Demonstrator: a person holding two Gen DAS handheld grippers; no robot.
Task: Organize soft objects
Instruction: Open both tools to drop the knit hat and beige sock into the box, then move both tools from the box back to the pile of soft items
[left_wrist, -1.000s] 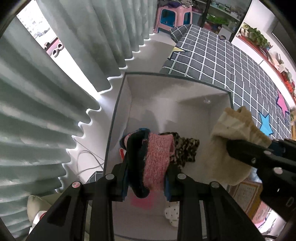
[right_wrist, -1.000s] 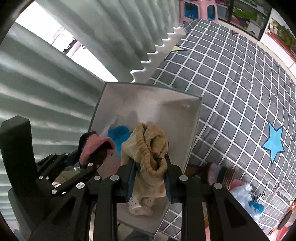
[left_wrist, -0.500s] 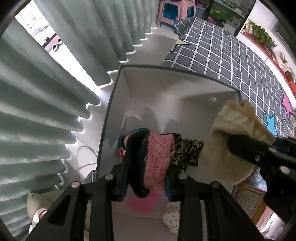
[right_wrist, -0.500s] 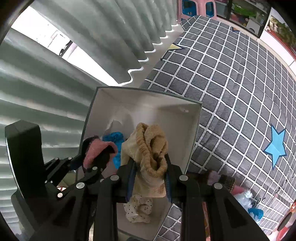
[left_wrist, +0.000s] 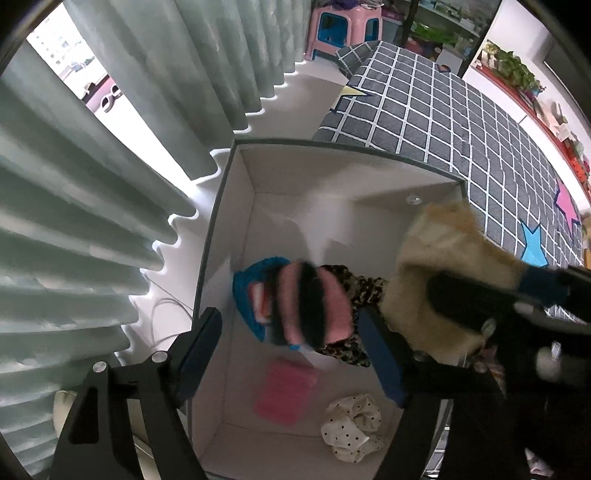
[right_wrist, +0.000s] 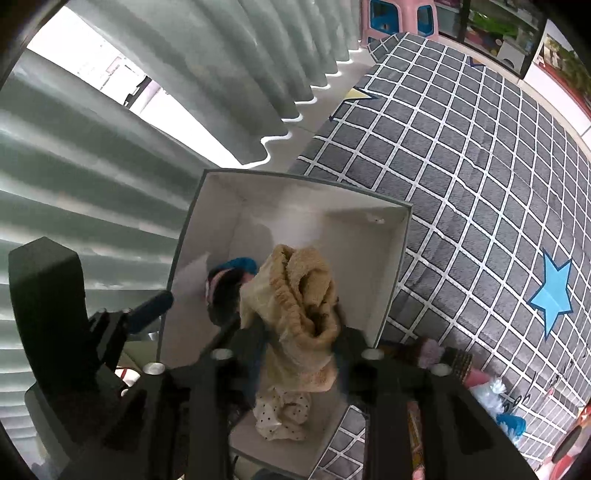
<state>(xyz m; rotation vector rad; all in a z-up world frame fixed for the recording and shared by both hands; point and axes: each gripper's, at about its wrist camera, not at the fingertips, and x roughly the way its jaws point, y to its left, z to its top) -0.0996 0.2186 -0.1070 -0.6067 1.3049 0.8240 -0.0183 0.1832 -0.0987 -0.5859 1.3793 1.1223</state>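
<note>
Socks (left_wrist: 310, 306) drop blurred from the left tongs (left_wrist: 291, 354), just spread apart, into the box (left_wrist: 236, 206); right tongs (right_wrist: 301, 354), just loosening, flank the towel (right_wrist: 295, 306). Bed (right_wrist: 480, 184) items remain.

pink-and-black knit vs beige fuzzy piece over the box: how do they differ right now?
The pink-and-black knit is striped, blurred, free between the wide-open left claw. The beige fuzzy piece is plain and sharp, still between the right claw, whose jaws just began opening. Both are over the white box.

Box (left_wrist: 236, 192) between curtain (left_wrist: 110, 206) and mat (left_wrist: 461, 122), garments inside.
</note>
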